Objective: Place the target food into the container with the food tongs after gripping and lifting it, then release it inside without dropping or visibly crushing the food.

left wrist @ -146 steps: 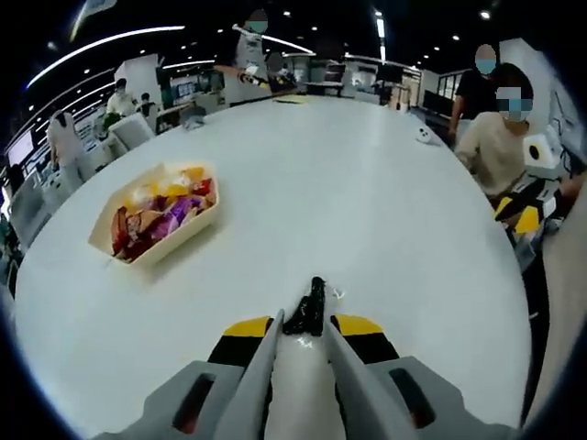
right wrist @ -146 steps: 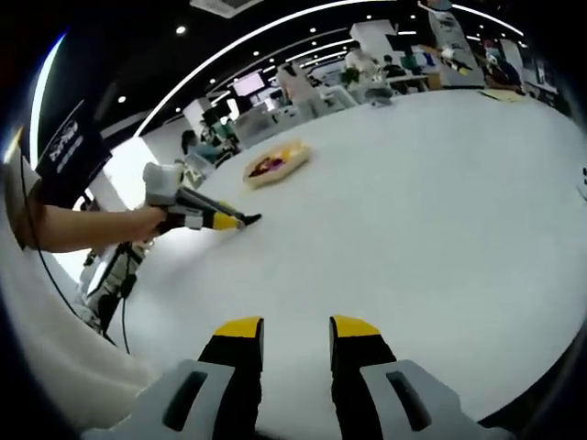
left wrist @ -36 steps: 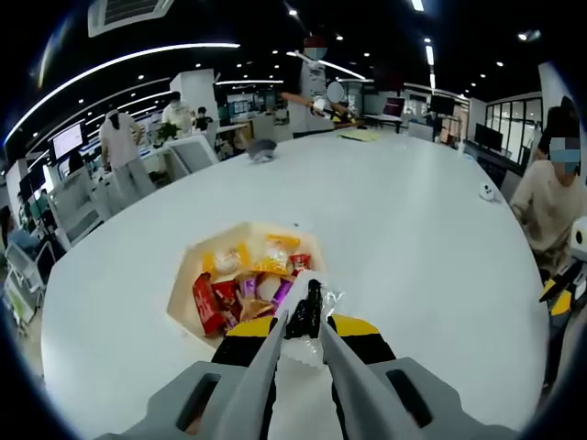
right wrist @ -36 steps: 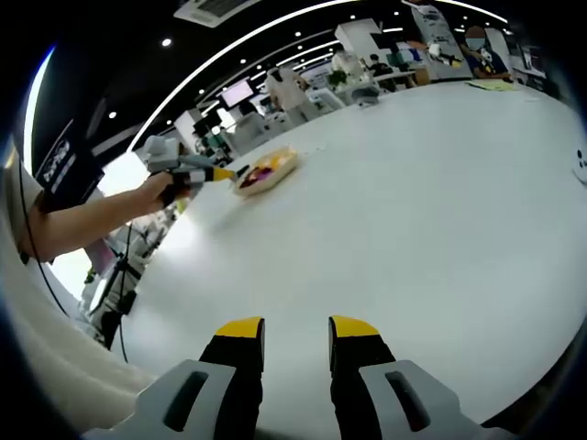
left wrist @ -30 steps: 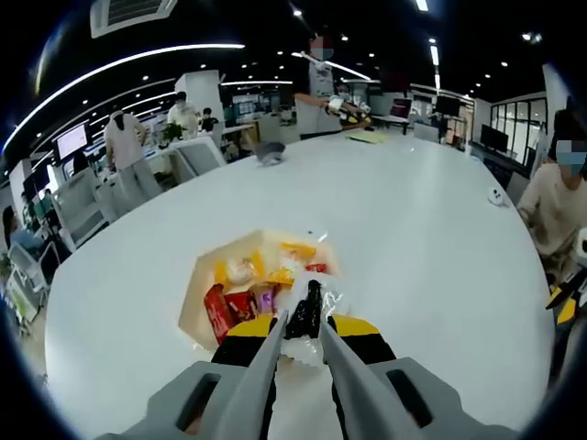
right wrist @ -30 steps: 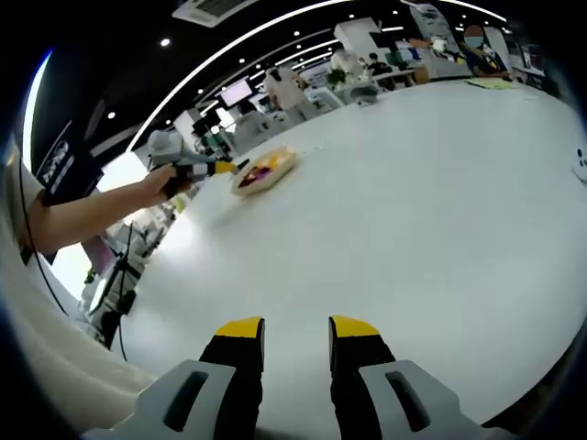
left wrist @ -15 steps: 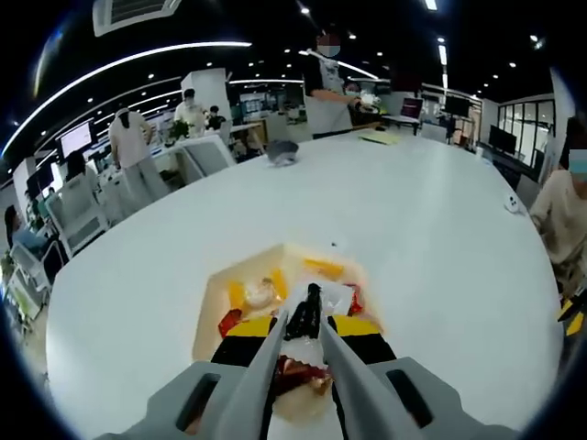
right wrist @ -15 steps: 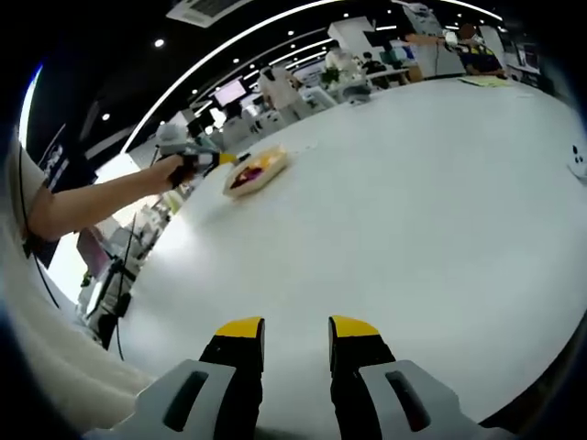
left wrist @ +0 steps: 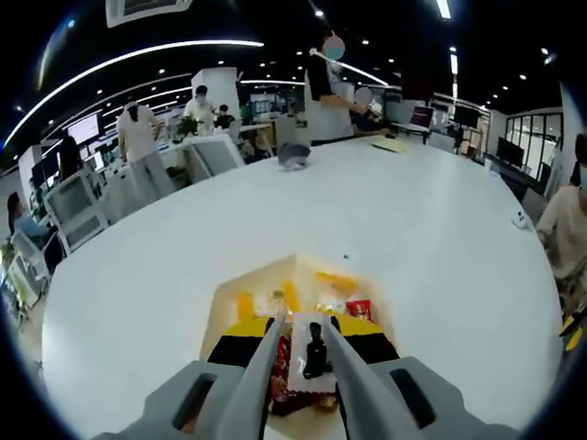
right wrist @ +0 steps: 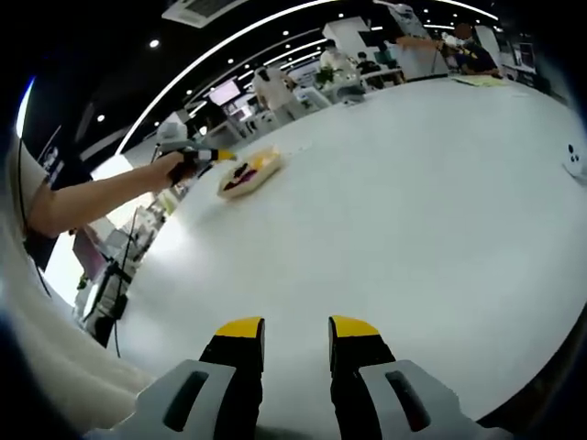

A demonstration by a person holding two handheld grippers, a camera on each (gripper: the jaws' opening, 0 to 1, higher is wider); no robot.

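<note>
In the left gripper view my left gripper (left wrist: pixel 303 323) holds silver food tongs (left wrist: pixel 260 353) between its yellow-tipped jaws, above a cream hexagonal container (left wrist: pixel 223 307) of mixed snack packets. The tong arms stand spread apart. A clear-wrapped dark snack (left wrist: pixel 314 353) lies between them, over the other packets in the container. In the right gripper view my right gripper (right wrist: pixel 296 335) is open and bare above the white table (right wrist: pixel 413 211). Far off at its left, a person's arm holds the left gripper (right wrist: pixel 197 154) over the container (right wrist: pixel 246 176).
The large white round table (left wrist: pixel 431 229) spreads around the container. A grey object (left wrist: pixel 295 160) sits at its far edge and a small white item (left wrist: pixel 521 218) at the right. People stand beyond the table (left wrist: pixel 326 92); one sits at the right (left wrist: pixel 564 229).
The left gripper has carried the wrapped snack over the container. The tong arms have spread, and the snack now lies lower between them. The right gripper has stayed in place.
</note>
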